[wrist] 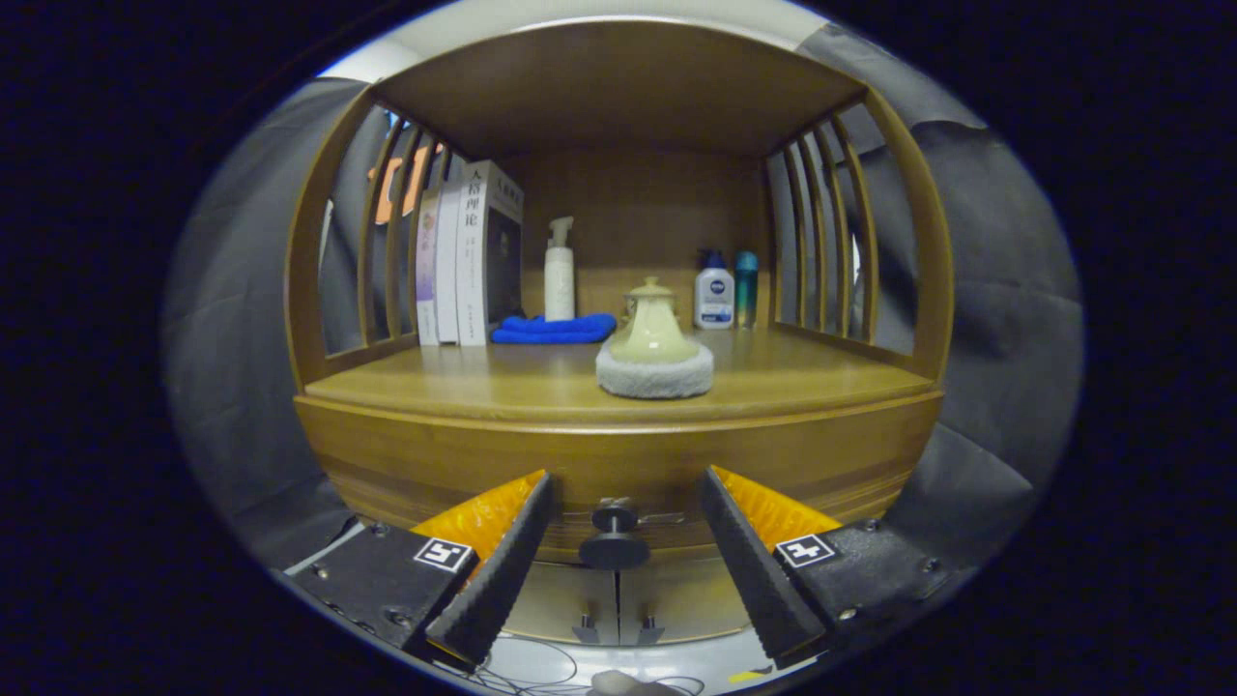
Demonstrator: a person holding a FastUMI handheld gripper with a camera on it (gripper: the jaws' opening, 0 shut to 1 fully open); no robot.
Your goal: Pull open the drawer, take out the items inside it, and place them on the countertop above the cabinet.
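A wooden cabinet stands ahead of me, with its drawer front (435, 474) shut below the countertop (503, 387). The drawer's dark round knob (615, 536) sits between my two fingers, apart from both. My gripper (626, 483) is open, its fingers spread wide to either side of the knob. What is inside the drawer is hidden.
On the countertop stand a cream teapot (652, 333) on a grey round pad (655, 372), a folded blue cloth (554, 329), upright books (471, 253), a white pump bottle (560, 271) and two small bottles (727, 290). Slatted sides and a roof enclose the shelf. Two lower doors (618, 599) sit beneath the drawer.
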